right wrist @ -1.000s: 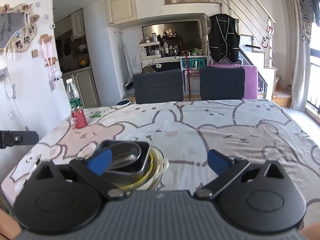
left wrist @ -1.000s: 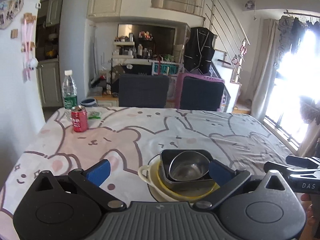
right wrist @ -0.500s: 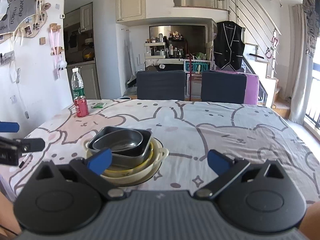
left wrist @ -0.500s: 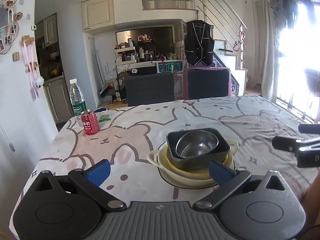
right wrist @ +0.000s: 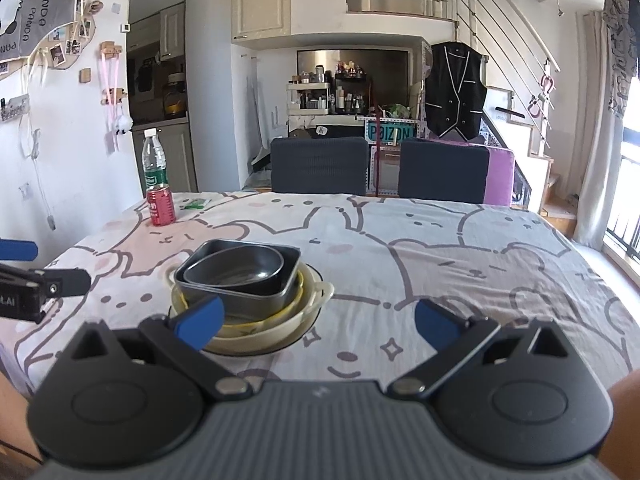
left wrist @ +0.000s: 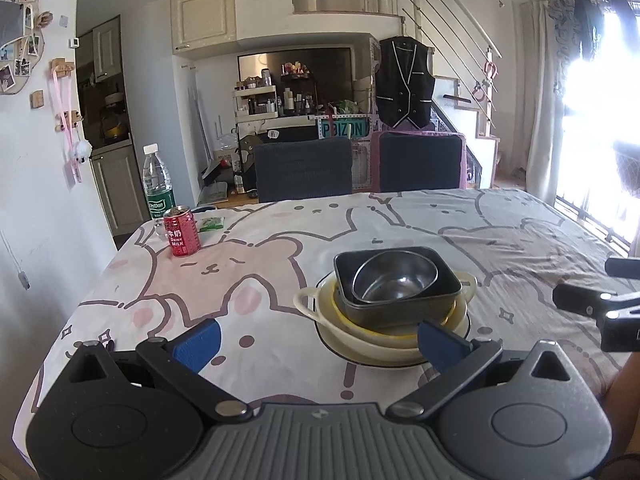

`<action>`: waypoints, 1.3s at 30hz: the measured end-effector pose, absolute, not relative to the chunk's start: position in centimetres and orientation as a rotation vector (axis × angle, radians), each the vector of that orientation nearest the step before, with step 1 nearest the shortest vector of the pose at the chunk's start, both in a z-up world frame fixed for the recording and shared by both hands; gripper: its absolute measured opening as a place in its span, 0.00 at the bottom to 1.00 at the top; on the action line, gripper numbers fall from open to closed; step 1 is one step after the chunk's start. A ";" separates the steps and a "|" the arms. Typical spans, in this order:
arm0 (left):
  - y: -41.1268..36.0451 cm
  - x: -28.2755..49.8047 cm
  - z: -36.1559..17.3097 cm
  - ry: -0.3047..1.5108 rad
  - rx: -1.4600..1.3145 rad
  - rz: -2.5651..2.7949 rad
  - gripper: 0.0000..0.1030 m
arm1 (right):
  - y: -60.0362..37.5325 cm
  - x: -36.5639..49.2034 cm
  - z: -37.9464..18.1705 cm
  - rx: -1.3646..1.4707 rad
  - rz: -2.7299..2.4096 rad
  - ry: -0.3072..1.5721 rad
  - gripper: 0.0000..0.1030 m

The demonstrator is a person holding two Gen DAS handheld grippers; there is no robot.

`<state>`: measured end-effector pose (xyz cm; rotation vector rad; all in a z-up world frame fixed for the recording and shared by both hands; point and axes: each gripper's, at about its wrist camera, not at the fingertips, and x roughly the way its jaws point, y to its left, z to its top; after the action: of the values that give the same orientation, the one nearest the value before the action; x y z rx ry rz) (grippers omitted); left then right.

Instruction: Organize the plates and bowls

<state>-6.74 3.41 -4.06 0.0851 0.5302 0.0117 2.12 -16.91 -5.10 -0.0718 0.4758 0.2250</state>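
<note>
the round steel bowl point(left wrist: 394, 276) sits nested in a dark square metal dish point(left wrist: 400, 304) atop a cream handled bowl point(left wrist: 360, 340) on the cartoon-print tablecloth point(left wrist: 500, 232). the left gripper point(left wrist: 318, 340) and right gripper point(right wrist: 318, 320) are both spread wide, empty, short of the stack. it looks already stacked; next likely means backing clear.

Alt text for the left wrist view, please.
A stack of dishes sits on a cartoon-print tablecloth, just beyond the open left gripper. A red can and water bottle stand far left.
</note>
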 end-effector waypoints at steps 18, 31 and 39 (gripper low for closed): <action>3.2 -6.9 -4.3 0.543 0.080 0.005 1.00 | -16.8 1.8 -5.5 -0.095 0.217 0.473 1.00; 3.2 -6.8 -4.2 0.545 0.085 0.009 1.00 | -16.8 1.6 -5.6 -0.098 0.222 0.475 1.00; 2.8 -6.7 -4.3 0.551 0.091 0.012 1.00 | -16.7 1.6 -5.6 -0.097 0.225 0.480 1.00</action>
<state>-6.70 2.84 -4.33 0.0906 0.5505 0.0123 1.60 -16.74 -5.62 -0.0970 0.4802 0.2245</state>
